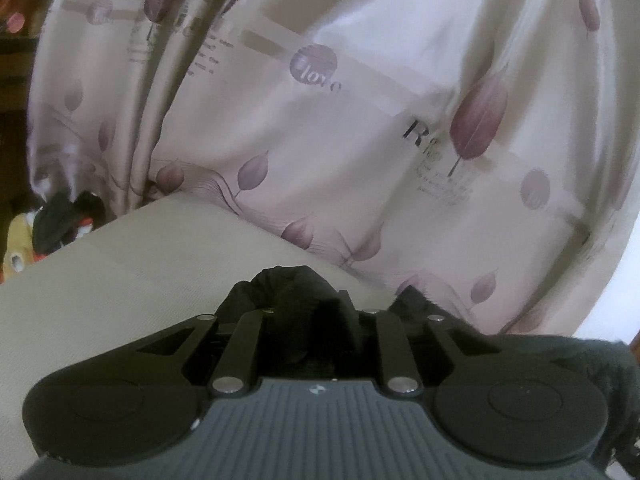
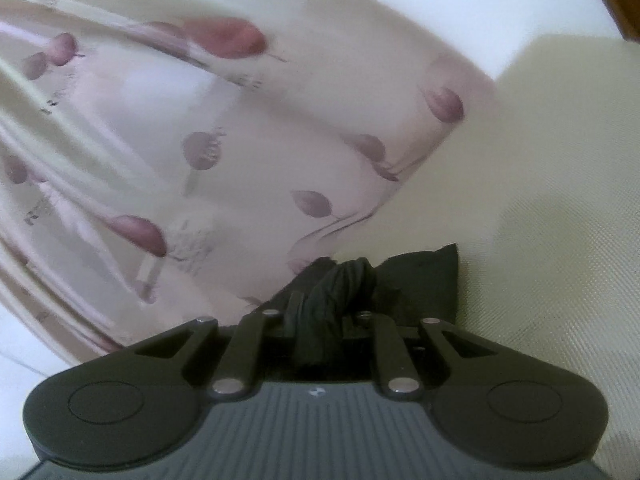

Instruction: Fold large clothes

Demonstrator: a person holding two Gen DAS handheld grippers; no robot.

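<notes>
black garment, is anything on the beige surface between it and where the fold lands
Nothing visible. Both the left gripper and the right gripper have the black garment bunched in them, and the beige surface ahead looks bare up to the printed curtain.

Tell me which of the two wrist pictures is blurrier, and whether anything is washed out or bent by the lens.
Right wrist view: blurrier, the leaf-print curtain smeared, while the black garment stays fairly crisp. Left wrist view: sharper, the curtain's lettering is partly readable; its upper right is washed out white. Both views: fisheye bending at the edges.
</notes>
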